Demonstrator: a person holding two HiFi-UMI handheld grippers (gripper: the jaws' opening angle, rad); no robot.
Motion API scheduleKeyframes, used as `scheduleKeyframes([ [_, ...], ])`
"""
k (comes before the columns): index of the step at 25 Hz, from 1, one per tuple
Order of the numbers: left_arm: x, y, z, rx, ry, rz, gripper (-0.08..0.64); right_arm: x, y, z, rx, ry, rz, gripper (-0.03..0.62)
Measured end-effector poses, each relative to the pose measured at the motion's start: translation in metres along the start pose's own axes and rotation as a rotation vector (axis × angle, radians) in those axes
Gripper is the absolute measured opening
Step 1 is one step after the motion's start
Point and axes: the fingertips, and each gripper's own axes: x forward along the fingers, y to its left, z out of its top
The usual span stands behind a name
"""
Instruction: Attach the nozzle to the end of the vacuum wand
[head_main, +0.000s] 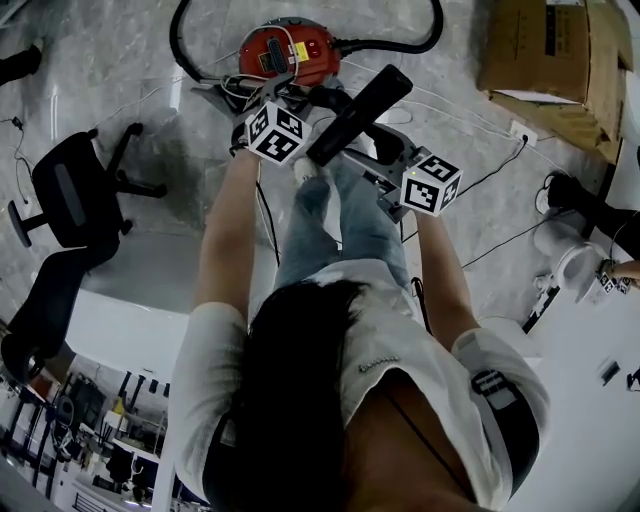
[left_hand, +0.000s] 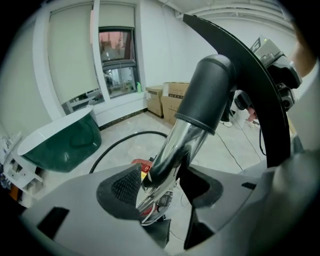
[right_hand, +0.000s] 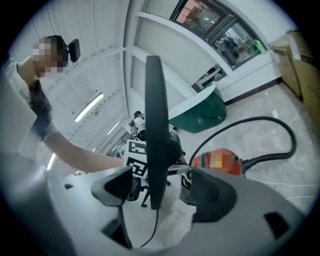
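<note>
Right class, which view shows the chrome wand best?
Left gripper view: the chrome wand sits central, clamped by the left gripper. The head view barely shows it; the right gripper view, a sliver beside the nozzle.

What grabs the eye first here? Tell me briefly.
The long black nozzle at top centre of the head view, its collar over the chrome wand that the left gripper clamps. The right gripper stands open around the nozzle's thin edge. The red vacuum cleaner lies beyond them, near the head view's top edge.
</note>
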Motion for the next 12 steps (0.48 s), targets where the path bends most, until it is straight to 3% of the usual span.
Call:
scheduleKeyframes([
  [4,-0.008,0.000,-0.004,-0.047,-0.001,0.009,0.226,-0.013,0.018,0.009,-0.035,-0.031,0.018,0.351],
  [8,-0.016,0.002,-0.016,-0.006,0.045,0.023,0.229,-0.015,0.026,0.012,-0.060,-0.045,-0.008,0.351],
  [12,-0.028,0.002,-0.011,-0.026,0.019,0.011,0.245,-0.017,0.028,0.018,-0.053,-0.071,-0.015,0.351],
])
